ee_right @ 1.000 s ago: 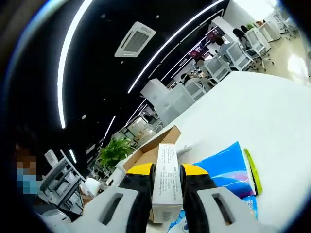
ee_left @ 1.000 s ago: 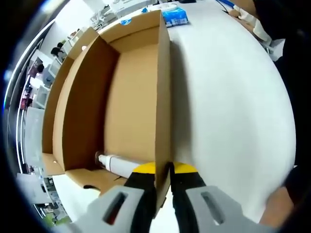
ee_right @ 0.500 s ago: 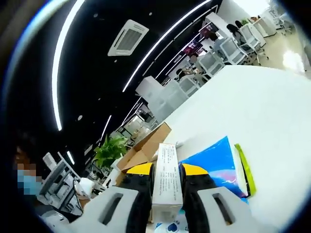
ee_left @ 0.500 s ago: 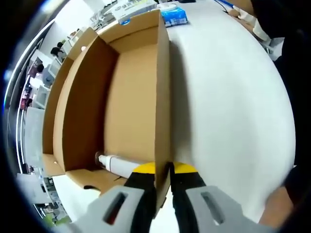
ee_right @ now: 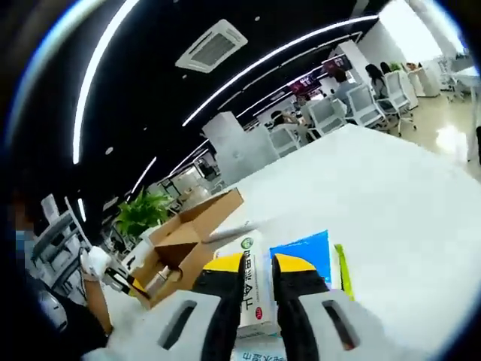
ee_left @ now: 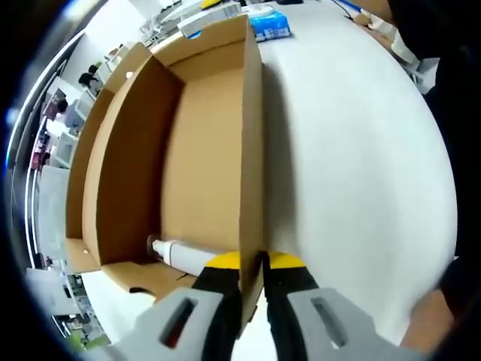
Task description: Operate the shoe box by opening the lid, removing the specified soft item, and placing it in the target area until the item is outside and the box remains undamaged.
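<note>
The open brown cardboard shoe box (ee_left: 203, 143) lies on a white table (ee_left: 353, 165). My left gripper (ee_left: 252, 260) is shut on the near end of its right wall. A white tube-shaped item (ee_left: 174, 251) lies in the box's near corner. In the right gripper view, my right gripper (ee_right: 258, 263) is shut on a white printed pack (ee_right: 252, 301) with a green logo, held low over the table beside a blue pack (ee_right: 304, 252). The shoe box (ee_right: 188, 229) stands farther back at the left, with the left gripper (ee_right: 129, 286) at its corner.
A blue tissue pack (ee_left: 270, 25) sits just past the box's far end. A yellow-green strip (ee_right: 344, 263) lies next to the blue pack. A gloved hand (ee_right: 94, 261) shows at the left, with office chairs and desks far behind. Open tabletop stretches right of the box.
The right gripper view has tipped down toward the table; the white pack now sits lower, close by the blue pack. The left gripper and the box have not moved.
</note>
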